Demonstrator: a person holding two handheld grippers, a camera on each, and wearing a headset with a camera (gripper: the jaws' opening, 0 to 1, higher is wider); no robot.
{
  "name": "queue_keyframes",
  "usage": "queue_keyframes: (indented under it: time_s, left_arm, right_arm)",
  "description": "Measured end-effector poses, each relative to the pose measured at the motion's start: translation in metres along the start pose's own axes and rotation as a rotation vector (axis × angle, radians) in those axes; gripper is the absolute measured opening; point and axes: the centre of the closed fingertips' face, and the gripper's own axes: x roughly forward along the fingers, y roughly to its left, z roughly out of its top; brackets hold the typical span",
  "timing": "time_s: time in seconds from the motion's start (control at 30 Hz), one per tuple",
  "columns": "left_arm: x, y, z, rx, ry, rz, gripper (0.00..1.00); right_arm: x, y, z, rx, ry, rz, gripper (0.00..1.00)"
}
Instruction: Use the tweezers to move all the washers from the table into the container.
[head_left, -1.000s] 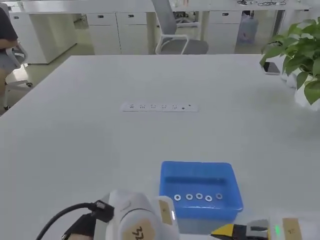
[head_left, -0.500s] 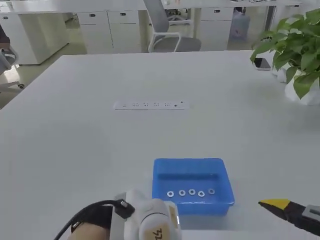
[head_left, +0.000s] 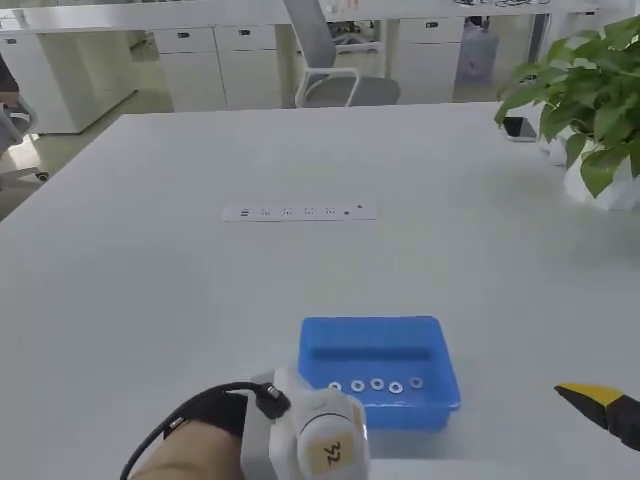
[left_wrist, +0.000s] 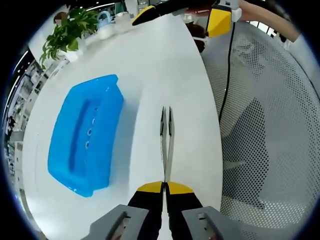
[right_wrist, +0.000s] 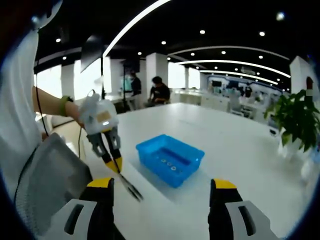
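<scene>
Your left gripper (left_wrist: 165, 188) clamps its yellow-tipped fingers on the slim metal tweezers (left_wrist: 166, 142), whose long axis runs straight out from them, tips together, over the white table (left_wrist: 150, 65) beside the blue plastic container (left_wrist: 107, 155). Five small silver washers (head_left: 375, 385) lie in a row inside it. The fingers of your right gripper (right_wrist: 161, 184) stand wide apart.

The tan label (head_left: 333, 455) on the left gripper (head_left: 312, 440), lower centre of the head view, bears a dark zigzag mark. No words are legible.
</scene>
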Motion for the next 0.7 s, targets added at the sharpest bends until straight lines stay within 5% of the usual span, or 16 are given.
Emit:
queue_keyframes:
  time_s: [0.3, 0.5, 0.7]
  left_arm:
    - [0.000, 0.002, -0.003, 0.012, 0.007, -0.002, 0.00]
    - [-0.009, -0.002, -0.006, -0.067, -0.049, 0.034, 0.13]
    - [-0.036, -0.007, -0.011, -0.314, -0.230, 0.103, 0.31]
  right_arm:
    - [-0.002, 0.002, 0.003, 0.010, -0.017, -0.001, 0.78]
    - [0.001, 0.003, 0.002, 0.012, -0.014, 0.010, 0.80]
    - [0.004, 0.001, 0.007, 0.012, -0.038, -0.002, 0.87]
